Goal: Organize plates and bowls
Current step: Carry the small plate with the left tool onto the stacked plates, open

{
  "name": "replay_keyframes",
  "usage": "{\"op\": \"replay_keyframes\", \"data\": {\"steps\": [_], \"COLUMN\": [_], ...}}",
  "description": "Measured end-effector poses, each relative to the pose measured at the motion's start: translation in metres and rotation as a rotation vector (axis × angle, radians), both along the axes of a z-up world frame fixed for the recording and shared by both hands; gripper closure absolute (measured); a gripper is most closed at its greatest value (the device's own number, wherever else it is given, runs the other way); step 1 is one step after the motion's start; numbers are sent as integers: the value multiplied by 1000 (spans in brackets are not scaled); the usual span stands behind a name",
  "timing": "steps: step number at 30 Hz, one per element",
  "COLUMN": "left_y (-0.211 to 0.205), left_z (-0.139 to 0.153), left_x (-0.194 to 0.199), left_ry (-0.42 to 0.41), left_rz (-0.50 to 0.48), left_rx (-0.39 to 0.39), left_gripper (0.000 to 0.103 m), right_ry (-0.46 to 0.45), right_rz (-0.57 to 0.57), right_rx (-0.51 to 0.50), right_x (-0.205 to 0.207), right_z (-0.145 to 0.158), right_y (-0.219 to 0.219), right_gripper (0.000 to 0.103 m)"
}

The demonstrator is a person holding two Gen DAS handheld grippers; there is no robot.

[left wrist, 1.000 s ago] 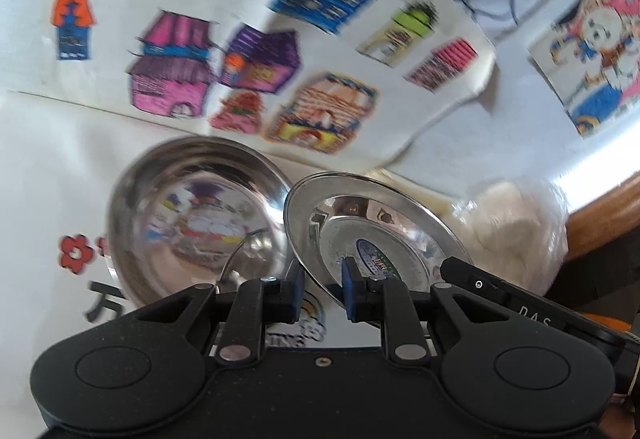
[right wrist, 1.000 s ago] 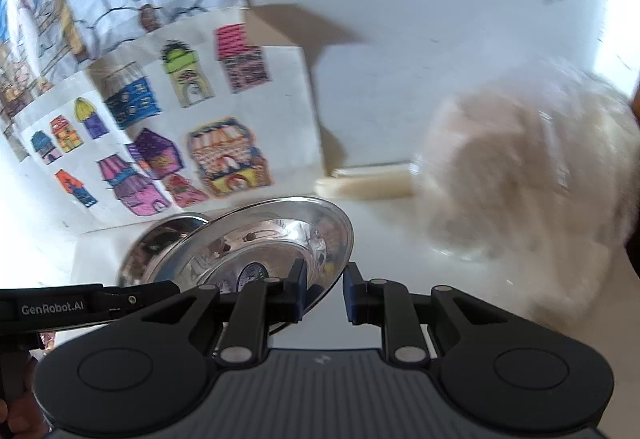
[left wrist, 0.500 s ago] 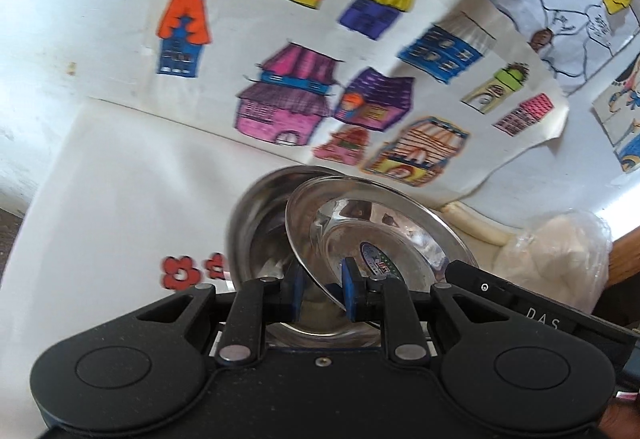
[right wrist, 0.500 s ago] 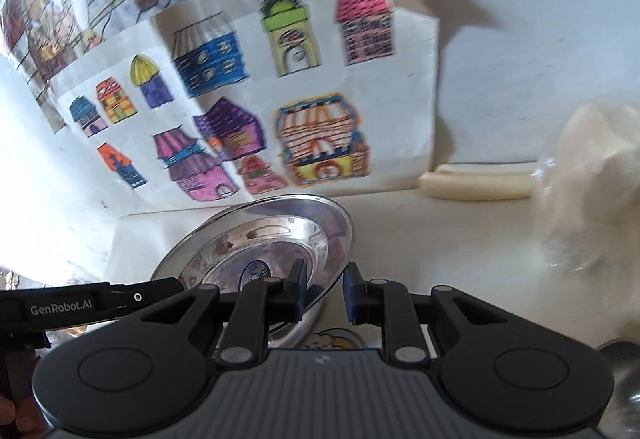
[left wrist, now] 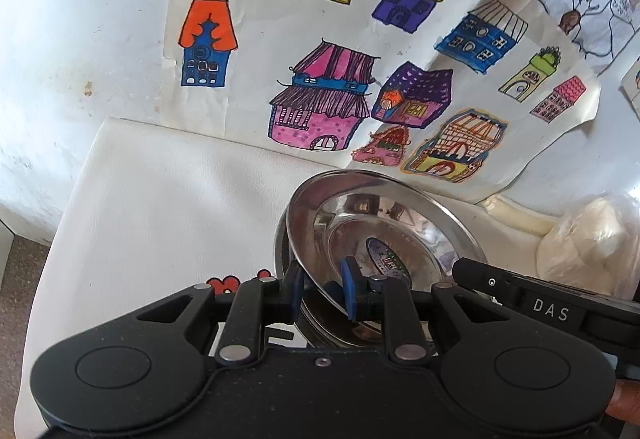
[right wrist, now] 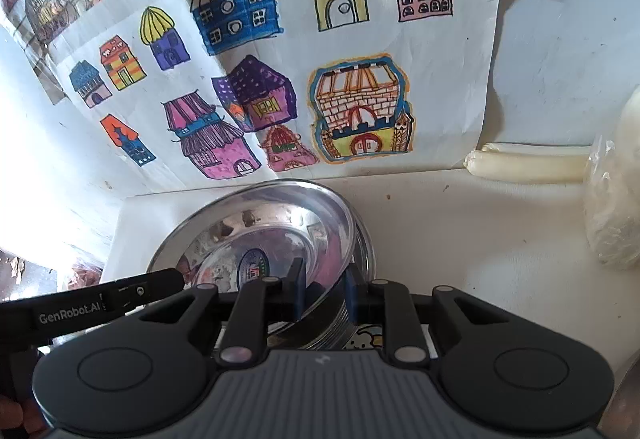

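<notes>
Left wrist view: the left gripper (left wrist: 320,289) pinches the near rim of the plate (left wrist: 384,235), blue pads either side of the edge. The plate tilts over the bowl (left wrist: 286,255), whose rim peeks out at its left, on the white table (left wrist: 160,207). The right gripper (left wrist: 480,281) reaches in from the right. House drawings (left wrist: 340,79) hang behind; a plastic bag (left wrist: 592,239) sits right.

Right wrist view: the right gripper (right wrist: 322,293) clamps the plate's (right wrist: 260,235) right rim. The bowl (right wrist: 366,251) shows just beneath. The left gripper (right wrist: 160,281) touches the plate's left edge. A pale roll (right wrist: 528,167) lies by the wall.
</notes>
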State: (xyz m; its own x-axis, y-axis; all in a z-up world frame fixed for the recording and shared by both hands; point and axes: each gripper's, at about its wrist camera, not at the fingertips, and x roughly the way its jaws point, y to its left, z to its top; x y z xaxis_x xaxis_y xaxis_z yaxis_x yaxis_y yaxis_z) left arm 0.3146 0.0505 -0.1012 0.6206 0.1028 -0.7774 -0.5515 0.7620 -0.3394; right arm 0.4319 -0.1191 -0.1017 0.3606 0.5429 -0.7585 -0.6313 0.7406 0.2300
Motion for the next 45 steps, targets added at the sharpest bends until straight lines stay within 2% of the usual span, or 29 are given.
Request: {"op": "replay_keyframes", "data": {"steps": [15, 35, 40, 42, 45], "left_y": [0, -2, -2, 3, 7], "left_z": [-14, -8, -9, -13, -12], "left_x": [5, 17, 16, 15, 9], "left_ry": [64, 105, 140, 166, 164], "left_rz": [6, -14, -23, -17, -12], "left_rx": [7, 43, 69, 43, 33], "left_gripper": [81, 80, 80, 80, 74], "right_ry": [18, -6, -25, -30, -44], "right_rz": [-23, -4, 1, -5, -17], "right_rx": [-37, -91, -112, -120, -126], "right_x": [-3, -3, -5, -6, -10], "right_z": [-6, -8, -8, -8, -6], "right_y": [5, 8, 9, 9, 5], "right_gripper": [79, 74, 72, 70, 68]}}
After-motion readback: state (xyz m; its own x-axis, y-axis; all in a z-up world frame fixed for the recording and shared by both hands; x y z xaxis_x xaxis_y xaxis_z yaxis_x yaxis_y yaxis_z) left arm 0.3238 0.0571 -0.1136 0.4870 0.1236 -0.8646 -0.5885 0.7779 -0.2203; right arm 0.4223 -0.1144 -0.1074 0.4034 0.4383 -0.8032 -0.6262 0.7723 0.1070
